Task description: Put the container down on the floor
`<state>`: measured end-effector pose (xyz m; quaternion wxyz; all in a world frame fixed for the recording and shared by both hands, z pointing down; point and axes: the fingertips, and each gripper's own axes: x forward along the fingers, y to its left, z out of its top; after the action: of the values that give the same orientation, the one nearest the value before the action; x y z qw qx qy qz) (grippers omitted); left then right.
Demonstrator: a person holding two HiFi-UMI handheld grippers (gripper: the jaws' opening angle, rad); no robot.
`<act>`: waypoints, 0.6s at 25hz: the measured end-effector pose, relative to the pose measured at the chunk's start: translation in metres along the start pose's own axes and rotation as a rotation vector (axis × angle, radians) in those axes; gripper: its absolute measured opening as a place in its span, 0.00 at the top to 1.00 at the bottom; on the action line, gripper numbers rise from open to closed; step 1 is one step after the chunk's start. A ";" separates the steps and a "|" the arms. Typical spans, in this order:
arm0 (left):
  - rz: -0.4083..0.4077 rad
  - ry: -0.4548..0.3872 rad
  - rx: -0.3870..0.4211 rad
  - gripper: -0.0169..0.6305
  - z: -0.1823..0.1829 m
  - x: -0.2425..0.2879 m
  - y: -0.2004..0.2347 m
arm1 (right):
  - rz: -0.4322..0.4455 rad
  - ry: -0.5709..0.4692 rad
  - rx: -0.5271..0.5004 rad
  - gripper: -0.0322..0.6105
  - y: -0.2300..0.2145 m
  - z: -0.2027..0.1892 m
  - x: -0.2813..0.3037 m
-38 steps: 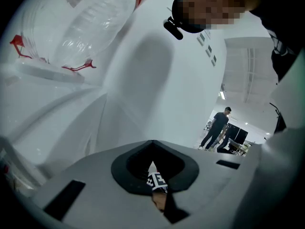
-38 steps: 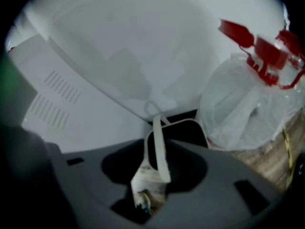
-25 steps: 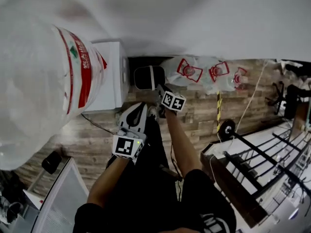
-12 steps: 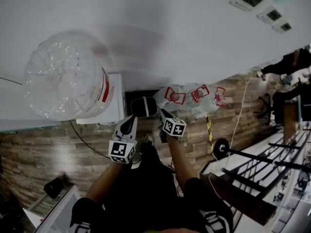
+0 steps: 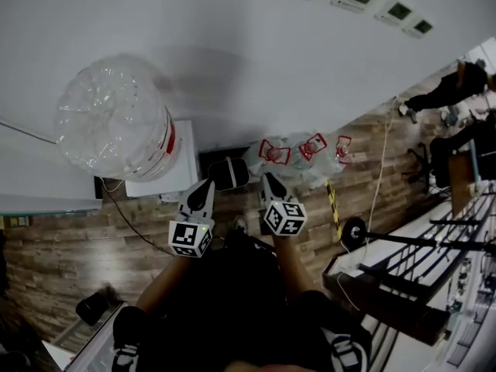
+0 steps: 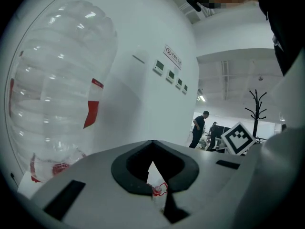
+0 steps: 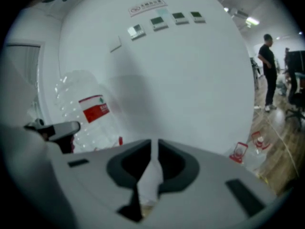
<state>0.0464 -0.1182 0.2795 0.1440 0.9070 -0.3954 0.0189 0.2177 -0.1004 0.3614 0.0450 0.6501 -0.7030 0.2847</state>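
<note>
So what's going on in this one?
A person stands by a white water dispenser topped with a big clear jug, a gripper in each hand. The dark container sits on the floor at the wall beside the dispenser, and neither gripper touches it. The left gripper is shut and empty. The right gripper has just been closing, its jaws a slit apart with nothing between them. The put-down looks done.

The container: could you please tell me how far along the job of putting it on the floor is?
Done, apparently: the container stands on the floor beside the dispenser, with neither gripper touching it. In hand: nothing. The left gripper is shut and empty; the right gripper has just been closing its jaws, with nothing between them. Left: nothing that shows.
</note>
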 end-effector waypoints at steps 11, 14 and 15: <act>0.003 -0.030 0.065 0.93 0.015 -0.013 0.000 | 0.008 -0.121 -0.085 0.87 0.061 0.010 -0.059; 0.001 -0.024 0.070 0.93 0.012 -0.015 -0.001 | 0.049 -0.095 -0.091 0.90 0.069 0.005 -0.057; 0.000 -0.023 0.072 0.93 0.011 -0.016 -0.001 | 0.058 -0.091 -0.090 0.90 0.070 0.005 -0.057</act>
<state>0.0357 -0.1093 0.2666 0.1066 0.9117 -0.3961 0.0226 0.1617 -0.0527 0.3082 0.0338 0.6390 -0.7351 0.2240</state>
